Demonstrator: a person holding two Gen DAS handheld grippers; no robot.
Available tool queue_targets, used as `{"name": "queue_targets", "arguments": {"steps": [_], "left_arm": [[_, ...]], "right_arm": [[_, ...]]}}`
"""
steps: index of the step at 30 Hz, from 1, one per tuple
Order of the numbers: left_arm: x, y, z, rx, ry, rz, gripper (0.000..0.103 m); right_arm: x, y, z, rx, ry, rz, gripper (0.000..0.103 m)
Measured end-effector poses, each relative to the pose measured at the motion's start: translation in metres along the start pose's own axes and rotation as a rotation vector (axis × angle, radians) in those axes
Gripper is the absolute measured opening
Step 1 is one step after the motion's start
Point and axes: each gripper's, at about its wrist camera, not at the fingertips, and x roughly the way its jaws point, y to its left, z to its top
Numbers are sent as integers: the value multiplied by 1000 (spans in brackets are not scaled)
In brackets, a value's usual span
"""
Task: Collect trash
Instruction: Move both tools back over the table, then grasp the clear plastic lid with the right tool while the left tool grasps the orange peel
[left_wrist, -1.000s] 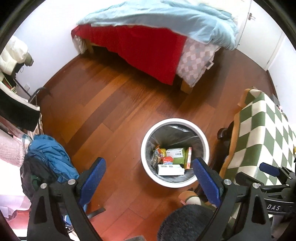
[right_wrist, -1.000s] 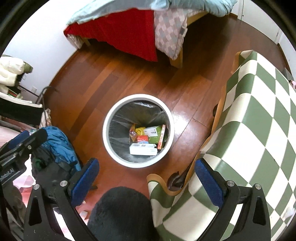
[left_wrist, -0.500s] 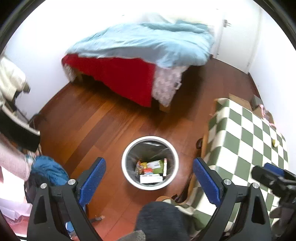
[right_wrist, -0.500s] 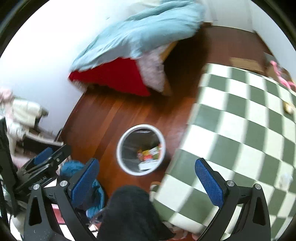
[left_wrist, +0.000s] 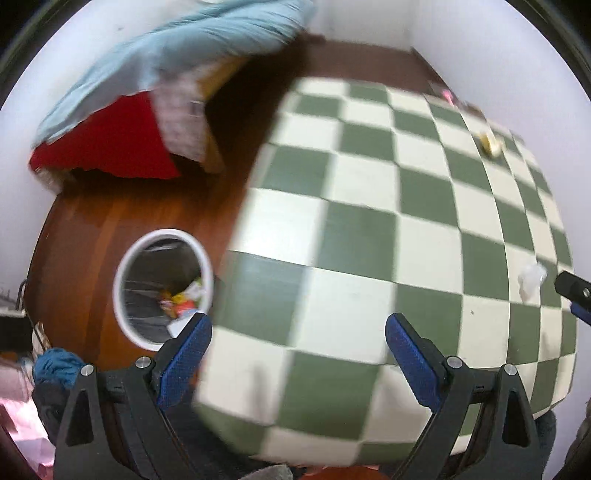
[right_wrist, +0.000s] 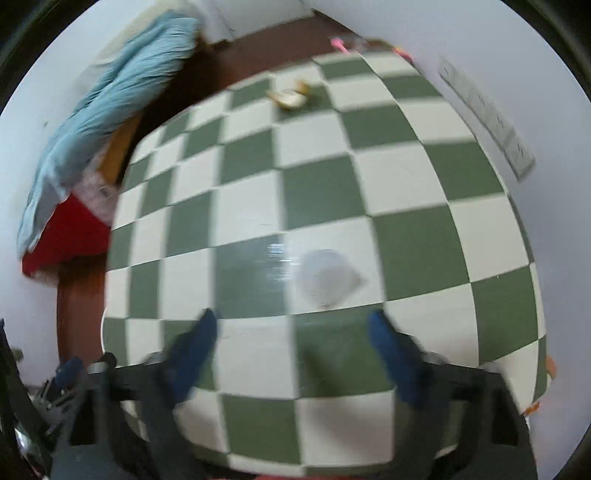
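Green-and-white checked table (left_wrist: 369, 236): directly ahead of and beneath both grippers, filling most of each view. Blurred in both.

Bed with pale blue cover (left_wrist: 177, 55) and red drape: far ahead, to the left of the table.

White round bin (left_wrist: 162, 288), dark liner, colourful wrappers inside: on the wooden floor, just left of the left gripper (left_wrist: 297, 350); left finger overlaps its lower rim.

Left gripper: jaws wide apart, empty.

Right gripper (right_wrist: 291, 354): jaws wide apart, empty, heavily blurred.

Clear crumpled plastic piece (right_wrist: 327, 278): on the table, just ahead of the right gripper, between the finger lines; translucent, whitish, roundish.

Yellowish scrap (right_wrist: 290, 96): far ahead on the table, near its far edge.
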Motion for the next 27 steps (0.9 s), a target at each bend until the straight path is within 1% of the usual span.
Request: {"name": "queue_targets", "arguments": {"steps": [4, 8, 9, 10, 11, 14, 16, 19, 21, 24, 27], "left_arm": [[25, -42, 5, 68, 38, 14, 96], [38, -60, 8, 99, 59, 24, 96], [39, -62, 9, 104, 62, 25, 96], [41, -63, 10, 110, 65, 30, 96], [42, -65, 11, 118, 68, 34, 96], [46, -73, 17, 133, 75, 37, 96], [47, -82, 26, 153, 66, 41, 96], [48, -105, 52, 178, 54, 10, 96], [53, -125, 78, 190, 53, -22, 96], [61, -159, 123, 187, 34, -86, 96], [69, -182, 157, 177, 36, -127, 96]], "right_arm": [[25, -24, 8, 30, 21, 20, 73], [43, -20, 16, 26, 36, 60, 73], [44, -17, 17, 16, 23, 56, 69], [44, -12, 18, -6, 15, 67, 49], [45, -8, 20, -26, 18, 62, 45], [40, -5, 26, -57, -1, 56, 45], [32, -9, 35, -45, -19, 66, 45], [19, -27, 61, -14, -52, 52, 45], [17, -40, 87, 9, -72, 24, 45], [22, -59, 130, 47, -97, -25, 45], [31, -71, 166, 66, -107, -59, 45]]}}
